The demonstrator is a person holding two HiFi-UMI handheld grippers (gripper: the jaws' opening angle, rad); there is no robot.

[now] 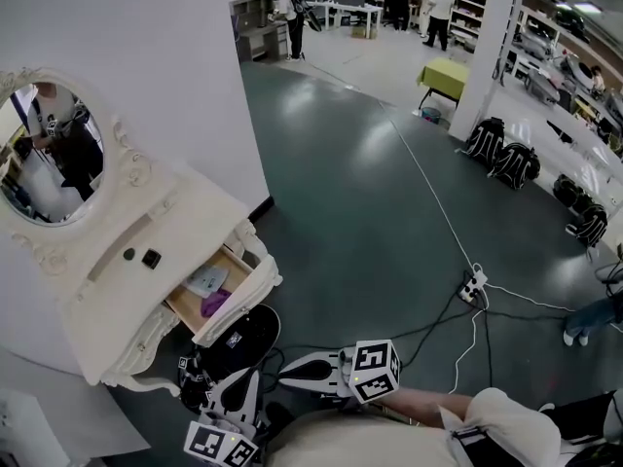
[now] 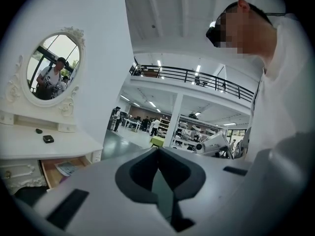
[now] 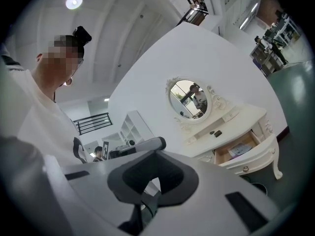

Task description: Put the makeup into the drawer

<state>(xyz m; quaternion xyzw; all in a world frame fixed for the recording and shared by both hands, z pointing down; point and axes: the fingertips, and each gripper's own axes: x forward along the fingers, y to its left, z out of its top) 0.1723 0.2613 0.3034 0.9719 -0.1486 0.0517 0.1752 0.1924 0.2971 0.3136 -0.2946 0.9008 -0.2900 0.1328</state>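
Note:
A white vanity (image 1: 117,300) with an oval mirror (image 1: 49,154) stands at the left, and its drawer (image 1: 187,307) is pulled open. Inside lie a purple makeup item (image 1: 215,303) and a pale flat pack (image 1: 206,280). Two small dark items (image 1: 151,258) rest on the vanity top. My left gripper (image 1: 232,389) and right gripper (image 1: 289,369) hover low in front of the vanity, well short of the drawer. Both are shut and hold nothing. The left gripper (image 2: 158,154) looks past the drawer (image 2: 64,168). The right gripper (image 3: 156,154) has the drawer (image 3: 238,150) off to its right.
A round black stool (image 1: 243,337) sits under the vanity's front edge, close to both grippers. Cables and a power strip (image 1: 472,288) lie on the dark floor to the right. Black bags (image 1: 501,161) and a person's shoe (image 1: 582,325) are farther right.

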